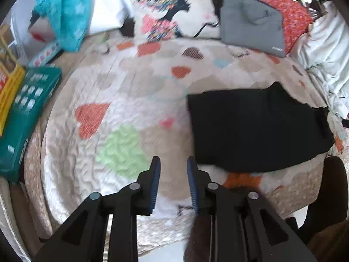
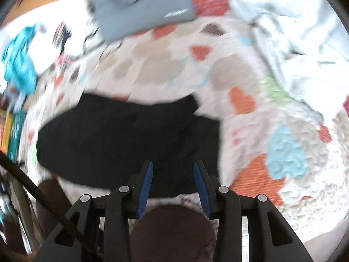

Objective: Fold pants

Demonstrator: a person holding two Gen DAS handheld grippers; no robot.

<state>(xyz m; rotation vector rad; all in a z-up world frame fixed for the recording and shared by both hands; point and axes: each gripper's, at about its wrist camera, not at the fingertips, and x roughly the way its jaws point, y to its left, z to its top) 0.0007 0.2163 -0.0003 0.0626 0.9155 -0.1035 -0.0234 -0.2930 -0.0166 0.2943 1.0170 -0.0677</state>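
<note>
1. The black fabric pants [image 1: 259,128] lay folded into a compact, roughly rectangular bundle on the quilted bedspread with coloured hearts [image 1: 122,100], close to the near edge of the bed.
2. In the left wrist view the bundle sat on the right half of the bedspread; in the right wrist view the same pants [image 2: 128,139] lay centre-left, directly ahead of the tool.
3. The left gripper [image 1: 173,160] was held over bare bedspread, just beside the near left corner of the bundle. Its blue-padded jaws stood a narrow gap apart, with nothing between them and no contact with the cloth.
4. The right gripper [image 2: 173,163] was over the near edge of the bundle. Its jaws stood apart, wider than the left pair, and gripped nothing; whether the tips touched the cloth could not be told.
5. At the far edge of the bed stood a white cushion printed with a floral silhouette [image 1: 168,11], a grey fabric laptop bag [image 1: 253,24] leaning on a red patterned cushion [image 1: 294,15], and a turquoise cloth [image 1: 65,11].
6. A crumpled white sheet [image 1: 327,50] lay along the right edge.
7. A teal box [image 1: 28,109] and a yellow crate [image 1: 9,91] lay at the left edge.
8. Both views were blurred.
</note>
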